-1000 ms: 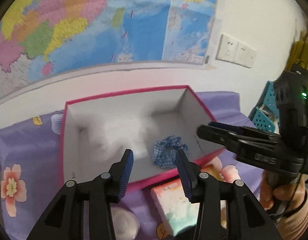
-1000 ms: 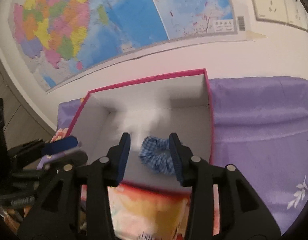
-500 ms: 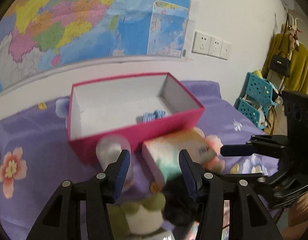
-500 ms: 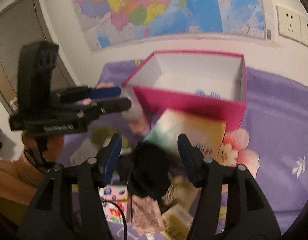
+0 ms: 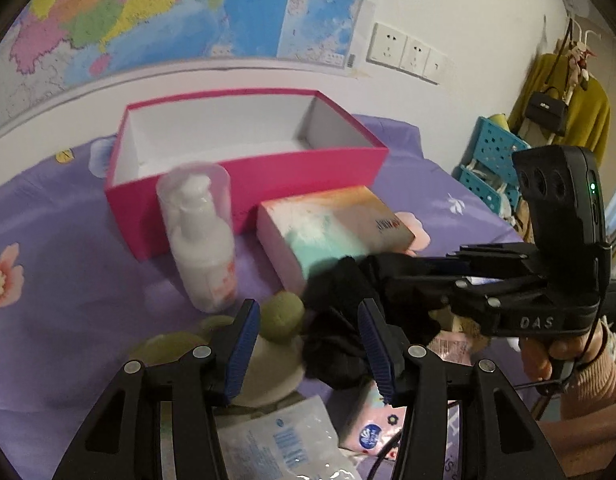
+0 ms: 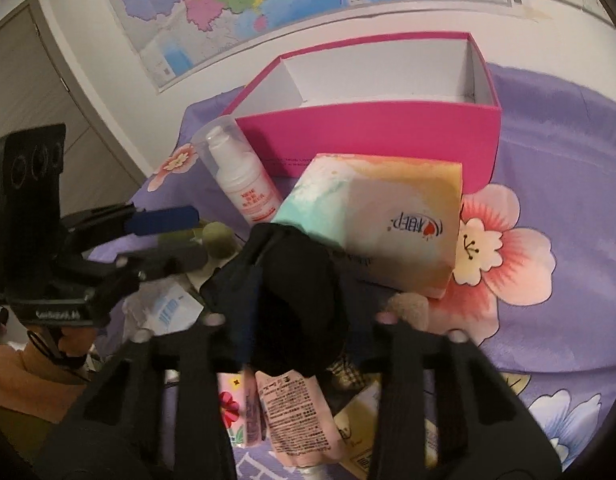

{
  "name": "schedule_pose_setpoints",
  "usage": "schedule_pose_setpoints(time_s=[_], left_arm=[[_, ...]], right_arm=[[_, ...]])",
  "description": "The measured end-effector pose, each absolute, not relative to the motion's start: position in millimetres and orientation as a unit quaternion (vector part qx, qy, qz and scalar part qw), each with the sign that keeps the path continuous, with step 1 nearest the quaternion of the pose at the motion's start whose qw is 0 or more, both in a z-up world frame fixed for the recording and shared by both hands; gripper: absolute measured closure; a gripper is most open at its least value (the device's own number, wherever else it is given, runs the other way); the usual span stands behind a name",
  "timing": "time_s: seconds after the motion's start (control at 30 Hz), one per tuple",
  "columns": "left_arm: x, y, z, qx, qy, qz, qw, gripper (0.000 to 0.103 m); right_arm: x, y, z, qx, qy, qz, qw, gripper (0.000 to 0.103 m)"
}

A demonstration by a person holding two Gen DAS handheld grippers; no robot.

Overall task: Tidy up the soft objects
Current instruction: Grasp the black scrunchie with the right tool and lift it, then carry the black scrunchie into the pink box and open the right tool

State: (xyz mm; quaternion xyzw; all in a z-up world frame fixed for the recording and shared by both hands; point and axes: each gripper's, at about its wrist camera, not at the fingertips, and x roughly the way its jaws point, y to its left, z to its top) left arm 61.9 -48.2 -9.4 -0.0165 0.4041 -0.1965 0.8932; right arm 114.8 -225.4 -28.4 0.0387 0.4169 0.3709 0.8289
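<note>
The black cloth [image 6: 296, 288] sits bunched right between the fingers of the right tool [image 6: 296, 300], just in front of the pastel tissue box [image 6: 388, 216]. The fingers press in on both sides of it, so the right tool is clamped on the cloth; from the left wrist view the same cloth [image 5: 340, 312] shows as a dark lump with the right tool [image 5: 392, 276] reaching into it from the right.

The left tool [image 5: 308, 344] hangs just above the pile with its blue-padded fingers [image 5: 242, 344] spread wide and nothing between them. Below it lies a green and cream plush toy [image 5: 276, 320], touching the black cloth on its left side. A clear plastic packet [image 5: 284, 444] and a pink packet [image 5: 368, 428] lie nearer the camera.

A white pump bottle [image 5: 204, 240] with a clear cap stands upright between the plush toy and the pink box [image 5: 248, 172]. The pink box is open, white inside, and sits at the back on the purple flowered sheet [image 5: 48, 272], touching the tissue box's far end. Its floor is hidden behind the front wall. On the wall behind hang a map [image 5: 148, 12] and a row of sockets [image 5: 404, 54].
</note>
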Motion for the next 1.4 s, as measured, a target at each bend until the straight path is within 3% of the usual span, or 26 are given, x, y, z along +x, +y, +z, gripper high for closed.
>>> schedule_pose_setpoints(time_s=[0.1, 0.2, 0.7, 1.03, 1.2, 1.4], left_arm=[[60, -53, -13, -0.010, 0.407, -0.200, 0.891, 0.048], [59, -56, -13, -0.007, 0.406, -0.206, 0.890, 0.044], [56, -71, -2, 0.001, 0.385, -0.253, 0.887, 0.044], [68, -71, 15, -0.025, 0.365, -0.283, 0.887, 0.073], [80, -66, 27, -0.043, 0.359, -0.282, 0.888, 0.081], [92, -66, 51, -0.030, 0.335, -0.263, 0.904, 0.082]], right_arm=[[113, -228, -27, 0.049, 0.410, 0.376, 0.830, 0.084], [110, -232, -24, 0.058, 0.403, 0.378, 0.832, 0.089], [96, -246, 13, 0.098, 0.349, 0.410, 0.837, 0.093], [90, -244, 41, 0.095, 0.313, 0.431, 0.841, 0.093], [95, -241, 54, 0.084, 0.298, 0.434, 0.846, 0.093], [116, -240, 76, 0.079, 0.277, 0.441, 0.850, 0.093]])
